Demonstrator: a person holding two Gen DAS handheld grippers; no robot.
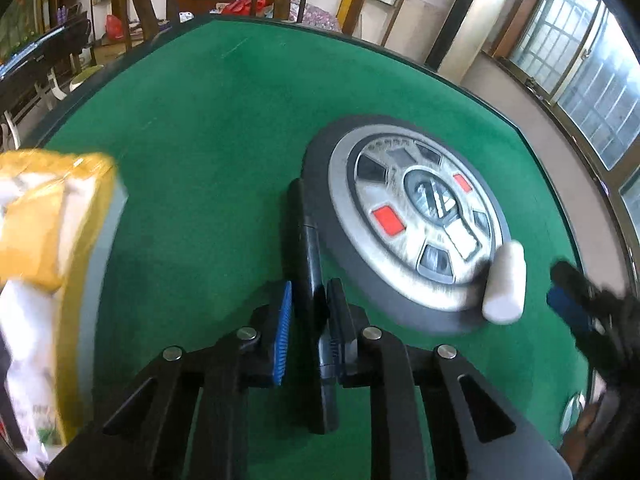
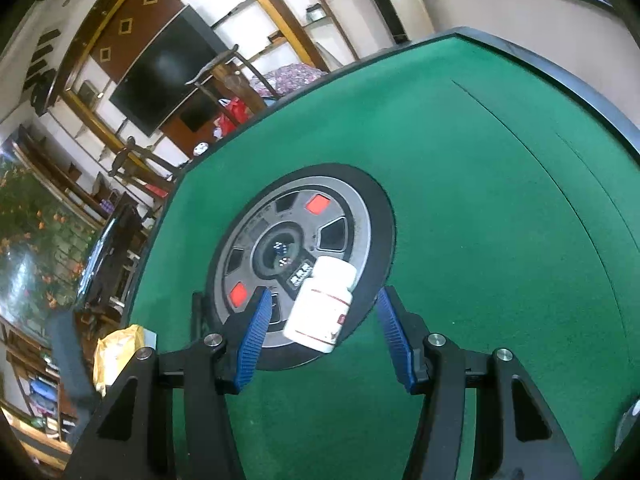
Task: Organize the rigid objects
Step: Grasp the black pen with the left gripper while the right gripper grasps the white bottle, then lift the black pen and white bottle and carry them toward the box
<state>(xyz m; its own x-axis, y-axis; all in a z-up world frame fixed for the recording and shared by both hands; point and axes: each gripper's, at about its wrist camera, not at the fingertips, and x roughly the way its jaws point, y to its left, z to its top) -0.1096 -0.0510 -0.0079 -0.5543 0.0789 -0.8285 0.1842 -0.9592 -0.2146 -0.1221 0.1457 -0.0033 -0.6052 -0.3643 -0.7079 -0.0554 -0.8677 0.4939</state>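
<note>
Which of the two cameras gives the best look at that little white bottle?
The right wrist view: the white bottle lies sharp and whole on the round centre panel's edge, red label lines visible. The left wrist view shows it only as a blurred white cylinder off to the right.

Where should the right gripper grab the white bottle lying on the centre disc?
Grip the white bottle across its straight body below the cap, from above and the near side. It lies on its side, half over the edge of the round control panel, cap pointing away. The right gripper already straddles it, open with a pad on each side, probably needing only to close.
</note>
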